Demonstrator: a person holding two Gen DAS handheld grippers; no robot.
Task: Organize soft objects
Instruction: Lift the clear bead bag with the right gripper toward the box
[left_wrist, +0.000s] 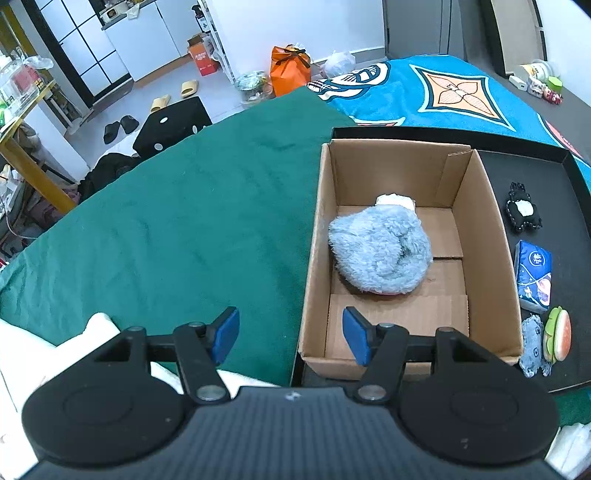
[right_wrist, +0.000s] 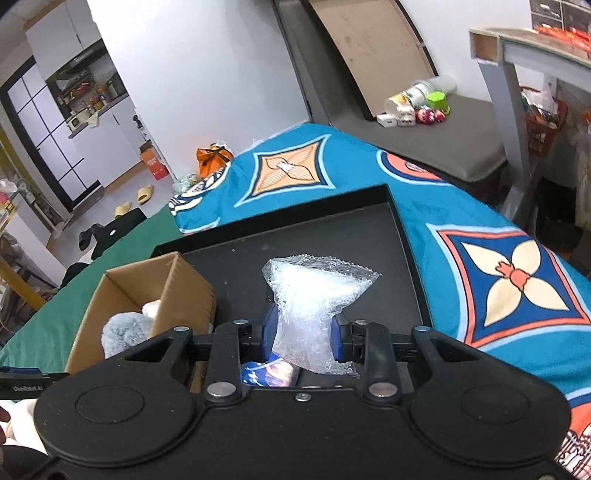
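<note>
a: what is the right hand-held gripper (right_wrist: 301, 338) holding?

b: a bubble-wrap pouch (right_wrist: 314, 310), pinched at its narrow waist between the blue pads. it is lifted above the black tray (right_wrist: 402, 236). its long axis runs away from the gripper, wide end forward, lower corner hanging back toward the camera.

a: and where should it go?

b: i judge into the cardboard box (right_wrist: 184, 291), which is to the left of this gripper and a little ahead. the fluffy blue toy (left_wrist: 380, 254) already lies in it. better to carry the pouch over the box wall, then lower it into the free part of the floor nearest the gripper before loosening the grip, because the pouch is light and may slip.

a: the left hand-held gripper (left_wrist: 290, 334)?

b: spread wide and holding nothing, hovering at the near left corner of the box.
</note>
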